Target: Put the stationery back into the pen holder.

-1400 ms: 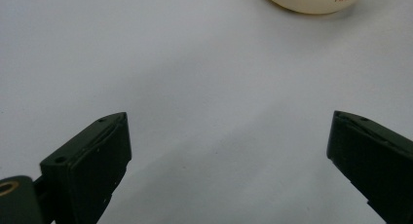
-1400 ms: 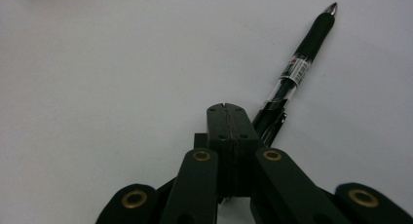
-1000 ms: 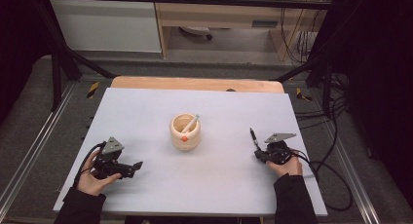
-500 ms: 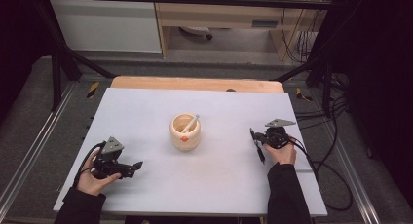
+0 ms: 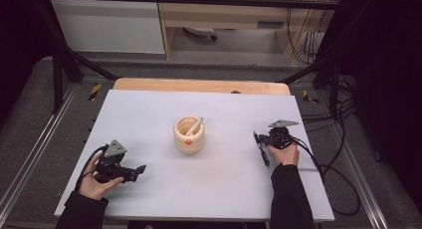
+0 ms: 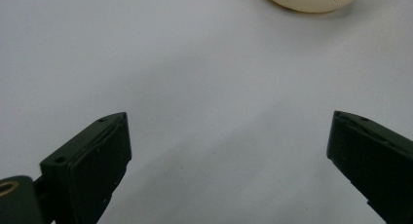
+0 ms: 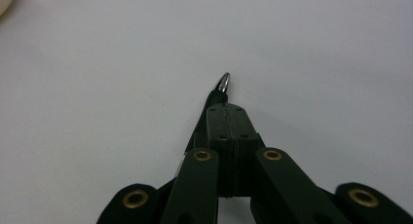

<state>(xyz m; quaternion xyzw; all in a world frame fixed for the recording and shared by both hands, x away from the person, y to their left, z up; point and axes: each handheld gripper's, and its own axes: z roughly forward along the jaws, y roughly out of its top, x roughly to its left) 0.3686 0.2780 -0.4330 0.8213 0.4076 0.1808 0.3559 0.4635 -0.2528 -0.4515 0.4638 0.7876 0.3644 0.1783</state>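
1. High view: right gripper, right of centre, holds a black pen; the wooden cup at centre holds a stick.
2. Left gripper view: left gripper fingers spread, empty; cup at upper right.
3. Right gripper view: fingers pinch the pen over bare surface; delivery likely remains.

The hand-held gripper gapes over white table, cream cup ahead.

A white-topped table carries a cream cup at its middle.
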